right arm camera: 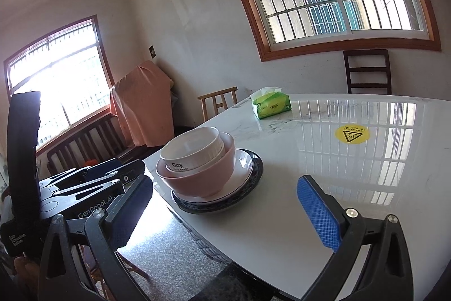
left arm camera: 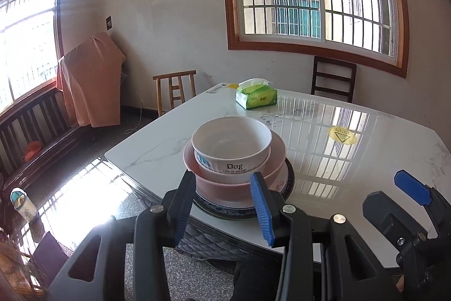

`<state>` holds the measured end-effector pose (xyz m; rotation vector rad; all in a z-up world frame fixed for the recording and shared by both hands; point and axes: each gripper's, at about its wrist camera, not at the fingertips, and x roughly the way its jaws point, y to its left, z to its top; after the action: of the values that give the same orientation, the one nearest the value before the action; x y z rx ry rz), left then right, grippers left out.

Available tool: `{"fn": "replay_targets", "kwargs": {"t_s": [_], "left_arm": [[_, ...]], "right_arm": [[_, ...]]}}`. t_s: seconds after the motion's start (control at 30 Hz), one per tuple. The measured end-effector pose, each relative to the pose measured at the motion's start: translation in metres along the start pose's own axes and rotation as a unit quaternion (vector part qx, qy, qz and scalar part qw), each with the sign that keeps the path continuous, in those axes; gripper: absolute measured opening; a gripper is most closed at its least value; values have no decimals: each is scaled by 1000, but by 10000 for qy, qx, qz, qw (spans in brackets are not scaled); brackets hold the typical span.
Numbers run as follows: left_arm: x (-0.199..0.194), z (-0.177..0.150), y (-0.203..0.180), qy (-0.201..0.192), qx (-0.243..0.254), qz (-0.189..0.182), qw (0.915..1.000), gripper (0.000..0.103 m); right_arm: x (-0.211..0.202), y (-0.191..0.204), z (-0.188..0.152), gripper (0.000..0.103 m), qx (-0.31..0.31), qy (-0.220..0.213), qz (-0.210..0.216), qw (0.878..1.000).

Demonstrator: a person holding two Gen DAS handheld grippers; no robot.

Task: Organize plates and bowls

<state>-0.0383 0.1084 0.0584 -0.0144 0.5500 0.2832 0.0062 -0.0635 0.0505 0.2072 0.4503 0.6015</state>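
Two bowls, a white bowl (left arm camera: 231, 144) inside a pink bowl (left arm camera: 236, 182), are sitting on stacked plates (right arm camera: 248, 182) on the desk (right arm camera: 324, 188). Sorting is looking nearly finished. Both the left gripper (left arm camera: 222, 205) and the right gripper (right arm camera: 225, 213) are holding their fingers open, gripping nothing.

Both wrist cameras look forward from the counter's (left arm camera: 366, 160) near edge, sharing the stacked dishes (right arm camera: 208, 171) mid-frame, close.

The pink bowl (left arm camera: 239, 185) hides the plates' (left arm camera: 284, 188) centres, and small print on the white bowl (left arm camera: 231, 143) is unreadable.
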Motion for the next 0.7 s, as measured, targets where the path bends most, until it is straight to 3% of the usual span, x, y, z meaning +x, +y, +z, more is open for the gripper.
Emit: {"fn": "replay_targets", "kwargs": {"t_s": [0.23,0.27,0.3,0.37,0.6,0.7], "left_arm": [[-4,7,-28,58,151,-147,9998,41],[-4,9,-33,51,186,-153,9997,44],[-5,11,-38,34,228,-141,9996,58],[-7,16,-48,-52,330,-108,9994,70],[-12,33,-97,-342,681,-209,9969,77],[0,39,-125,-259,900,-390,9948,77]], "right_arm": [[-22,-23,2,102,142,-202,-193,9995],[-25,-27,3,102,160,-228,-222,9994],[-28,-30,4,102,185,-247,-247,9992],[-33,-41,6,102,267,-279,-284,9988],[-50,-88,15,102,471,-356,-629,9963],[-56,-115,18,103,520,-314,-890,9942]]}}
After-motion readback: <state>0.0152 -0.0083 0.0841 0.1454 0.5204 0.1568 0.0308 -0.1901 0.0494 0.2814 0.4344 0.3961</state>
